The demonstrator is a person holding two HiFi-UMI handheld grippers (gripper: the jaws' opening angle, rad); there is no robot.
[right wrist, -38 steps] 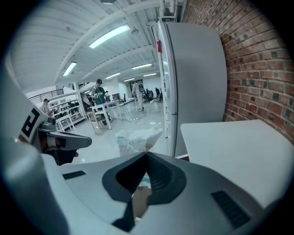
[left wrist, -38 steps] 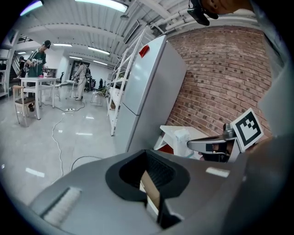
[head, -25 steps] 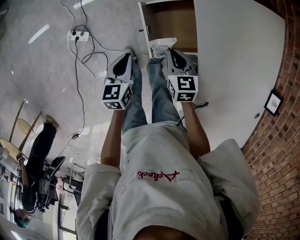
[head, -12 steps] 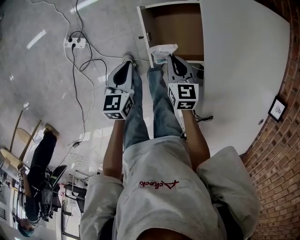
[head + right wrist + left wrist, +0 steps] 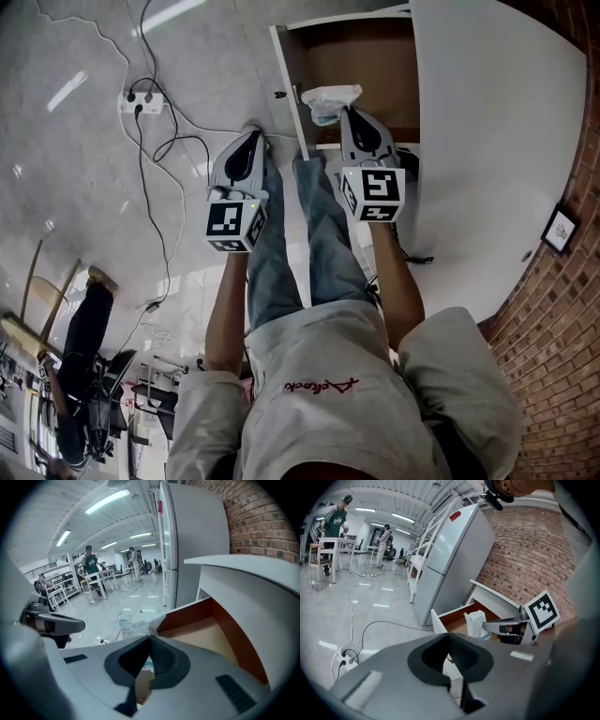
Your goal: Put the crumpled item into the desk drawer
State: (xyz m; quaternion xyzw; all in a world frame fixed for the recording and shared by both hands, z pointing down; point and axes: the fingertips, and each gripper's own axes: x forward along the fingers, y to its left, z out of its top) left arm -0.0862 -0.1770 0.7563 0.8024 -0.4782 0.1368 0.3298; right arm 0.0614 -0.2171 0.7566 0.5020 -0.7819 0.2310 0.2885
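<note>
Over the front of the open drawer (image 5: 361, 61), pinches the crumpled bag (image 5: 330, 97) by one edge in the right gripper (image 5: 349, 113), likely light, soft and slippery, with the left gripper (image 5: 253, 137) closed, empty

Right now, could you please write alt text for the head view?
The right gripper holds a crumpled white plastic wrapper over the open, brown-lined white desk drawer. The left gripper, shut and empty, hangs above the glossy grey floor.

A white power strip (image 5: 141, 101) lies on the glossy floor (image 5: 84, 178), black cables (image 5: 157, 206) trailing from it. A small framed picture (image 5: 560, 230) seemingly hangs on the brick wall (image 5: 553, 366).
</note>
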